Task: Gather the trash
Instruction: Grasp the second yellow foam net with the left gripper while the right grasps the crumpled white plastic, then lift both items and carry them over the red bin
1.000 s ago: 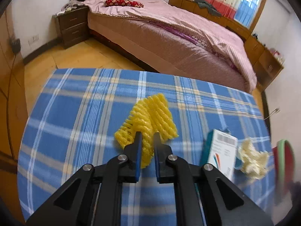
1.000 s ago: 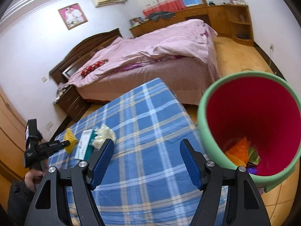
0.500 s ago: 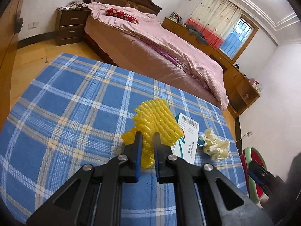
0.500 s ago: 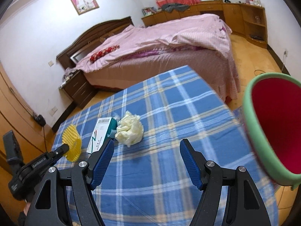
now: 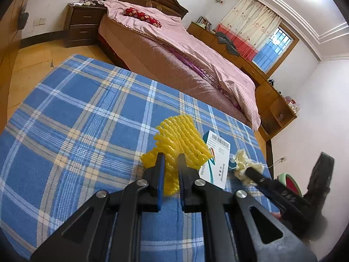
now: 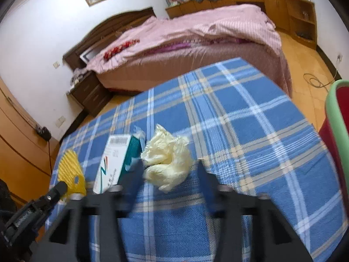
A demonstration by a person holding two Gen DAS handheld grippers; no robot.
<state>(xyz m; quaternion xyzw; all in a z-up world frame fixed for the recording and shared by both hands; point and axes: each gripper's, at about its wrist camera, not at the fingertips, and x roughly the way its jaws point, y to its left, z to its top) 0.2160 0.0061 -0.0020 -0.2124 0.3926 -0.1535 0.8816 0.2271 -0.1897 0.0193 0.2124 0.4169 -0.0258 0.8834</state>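
We see a blue plaid tablecloth (image 5: 87, 131), a yellow ridged foam net (image 5: 181, 139), a white-and-teal cardboard box (image 6: 115, 159), pale cream crumpled plastic wrap (image 6: 168, 159), and a red bucket with a green rim (image 6: 336, 131).

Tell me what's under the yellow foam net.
The foam net overlaps the box edge; below is checked cloth. Anything beneath the net is hidden.

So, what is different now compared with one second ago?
The right gripper swung away from the red bin toward the crumpled cream wad; its jaws are closing around the wad, with contact too blurred to tell. The left gripper stayed shut on the yellow foam net, carrying it nearer the white box. Box and wad stayed on the checked cloth.
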